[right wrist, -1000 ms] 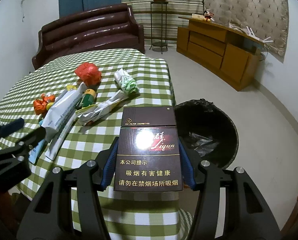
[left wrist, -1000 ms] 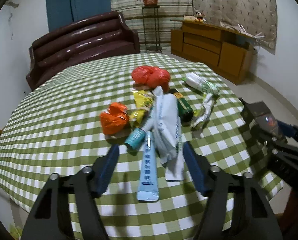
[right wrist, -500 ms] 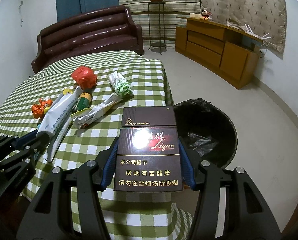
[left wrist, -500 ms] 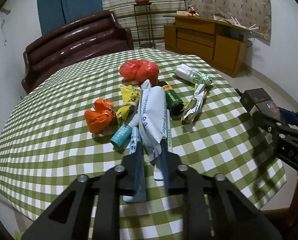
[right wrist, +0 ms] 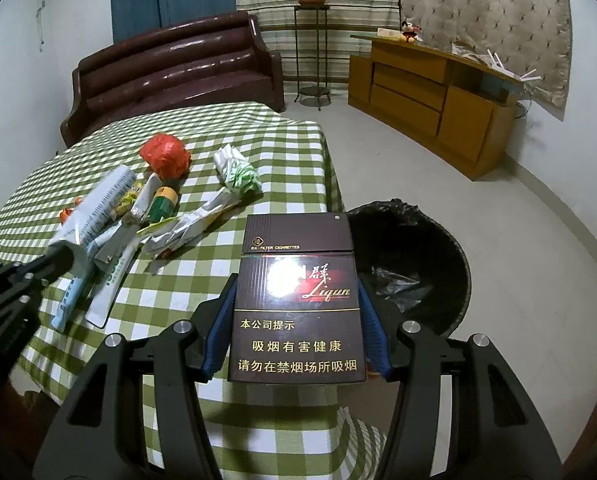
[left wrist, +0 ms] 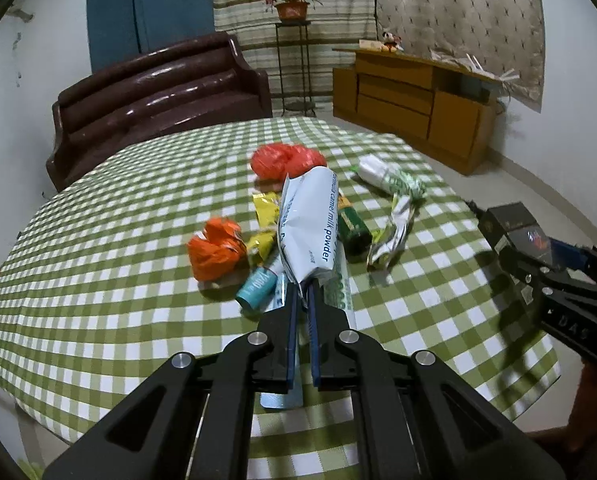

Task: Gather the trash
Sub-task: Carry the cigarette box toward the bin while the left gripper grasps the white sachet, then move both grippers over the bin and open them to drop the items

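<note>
At frame centre a white milk powder pouch (left wrist: 308, 224) was pinched by the left claw (left wrist: 302, 300) above the table (left wrist: 98, 280), while a cigarette pack (right wrist: 296, 300) was clamped in the right claw (right wrist: 296, 320) beside the black bin (right wrist: 414, 268).

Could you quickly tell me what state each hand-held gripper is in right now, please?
Left hand-held gripper: closed on the white milk powder bag, lifted off the table.
Right hand-held gripper: closed on the dark cigarette pack.
</note>
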Demonstrator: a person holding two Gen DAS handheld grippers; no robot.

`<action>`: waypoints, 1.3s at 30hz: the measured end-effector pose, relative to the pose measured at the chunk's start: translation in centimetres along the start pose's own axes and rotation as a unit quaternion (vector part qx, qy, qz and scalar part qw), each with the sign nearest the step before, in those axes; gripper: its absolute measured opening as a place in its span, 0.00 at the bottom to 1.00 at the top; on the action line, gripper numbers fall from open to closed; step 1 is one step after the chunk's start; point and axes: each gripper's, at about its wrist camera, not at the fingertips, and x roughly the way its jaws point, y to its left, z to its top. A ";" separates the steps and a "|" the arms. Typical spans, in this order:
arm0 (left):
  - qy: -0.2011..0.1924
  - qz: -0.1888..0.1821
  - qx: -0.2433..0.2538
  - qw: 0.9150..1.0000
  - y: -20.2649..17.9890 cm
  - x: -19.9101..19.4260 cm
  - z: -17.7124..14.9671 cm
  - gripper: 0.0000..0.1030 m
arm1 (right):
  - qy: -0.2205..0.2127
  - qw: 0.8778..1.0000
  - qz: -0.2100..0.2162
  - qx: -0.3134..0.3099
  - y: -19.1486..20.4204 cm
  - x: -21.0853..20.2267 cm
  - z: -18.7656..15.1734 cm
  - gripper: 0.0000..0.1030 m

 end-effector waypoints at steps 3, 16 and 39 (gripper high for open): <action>-0.016 0.003 -0.002 1.000 0.0 -0.8 0.6 0.06 | -0.005 1.000 -0.006 0.004 -0.5 -0.2 0.3 0.52; -0.051 -0.057 0.032 0.997 -5.1 0.1 4.2 0.06 | -0.034 0.996 -0.071 0.041 -6.4 0.0 2.3 0.52; -0.008 -0.105 0.081 0.991 -15.9 7.8 7.2 0.06 | 0.006 0.992 -0.098 0.084 -14.0 6.3 2.8 0.53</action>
